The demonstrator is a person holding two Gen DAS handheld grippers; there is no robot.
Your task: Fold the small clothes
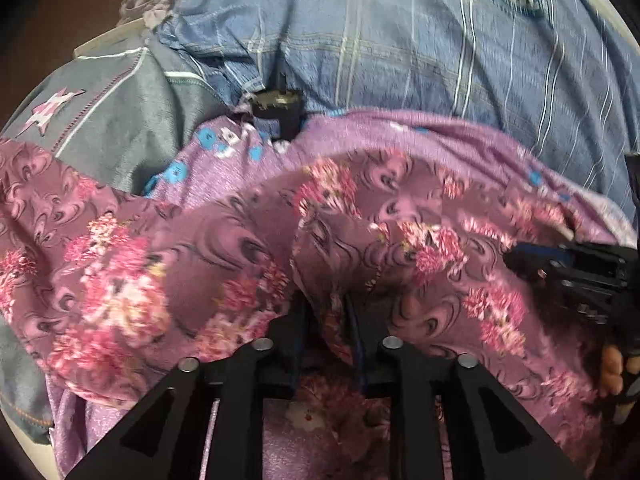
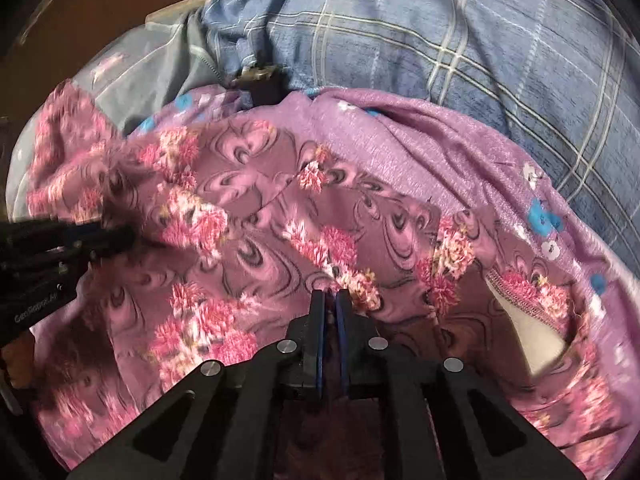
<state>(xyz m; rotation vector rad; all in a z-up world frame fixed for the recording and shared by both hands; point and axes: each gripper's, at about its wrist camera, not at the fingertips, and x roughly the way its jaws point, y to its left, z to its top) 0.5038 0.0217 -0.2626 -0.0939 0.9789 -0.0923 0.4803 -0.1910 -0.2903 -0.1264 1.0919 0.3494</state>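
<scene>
A mauve garment with pink flower print point(image 1: 248, 248) lies bunched across the pile; it also fills the right wrist view point(image 2: 280, 216). My left gripper point(image 1: 332, 320) is shut on a fold of it, its fingertips buried in the cloth. My right gripper point(image 2: 331, 300) is shut on another fold of the same garment. The right gripper shows at the right edge of the left wrist view point(image 1: 560, 268). The left gripper shows at the left edge of the right wrist view point(image 2: 80, 240). Both hold the cloth slightly lifted.
Under it lies a lilac cloth with blue and white flowers point(image 1: 224, 148), point(image 2: 500, 168). Behind are a blue plaid garment point(image 1: 400, 40), point(image 2: 440, 48) and a grey garment with a pink star point(image 1: 112, 120). A small dark object point(image 1: 276, 108) sits among the clothes.
</scene>
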